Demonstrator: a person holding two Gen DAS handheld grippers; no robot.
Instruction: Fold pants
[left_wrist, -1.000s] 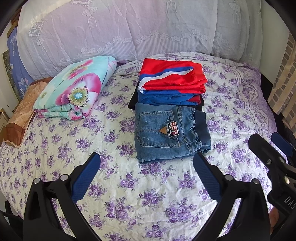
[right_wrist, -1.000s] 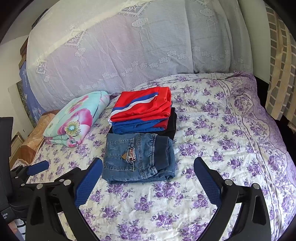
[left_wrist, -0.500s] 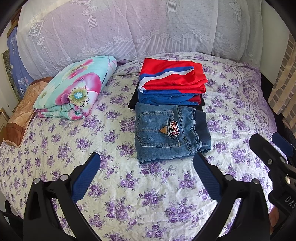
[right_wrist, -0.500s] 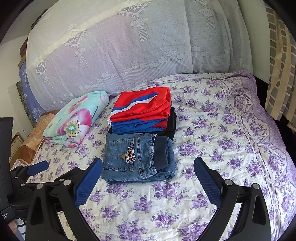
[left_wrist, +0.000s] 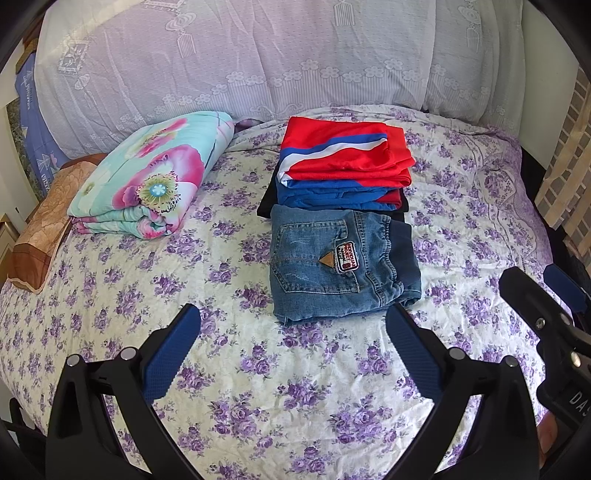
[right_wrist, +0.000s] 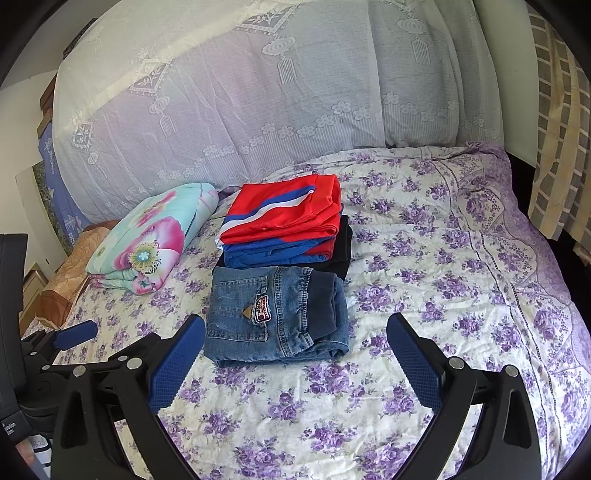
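Note:
Folded blue jeans (left_wrist: 340, 262) with a patch on the back pocket lie flat on the flowered bedspread (left_wrist: 155, 291); they also show in the right wrist view (right_wrist: 277, 317). My left gripper (left_wrist: 291, 339) is open and empty, held above the bed just in front of the jeans. My right gripper (right_wrist: 295, 347) is open and empty, near the jeans' front edge. The right gripper also shows at the right edge of the left wrist view (left_wrist: 543, 306), and the left gripper shows at the left of the right wrist view (right_wrist: 70, 339).
A folded red, white and blue garment (left_wrist: 343, 166) on black cloth lies right behind the jeans. A folded flowered quilt (left_wrist: 151, 177) and a brown pillow (left_wrist: 40, 236) lie at the left. White lace-covered bedding (left_wrist: 258, 59) stands at the bed's head.

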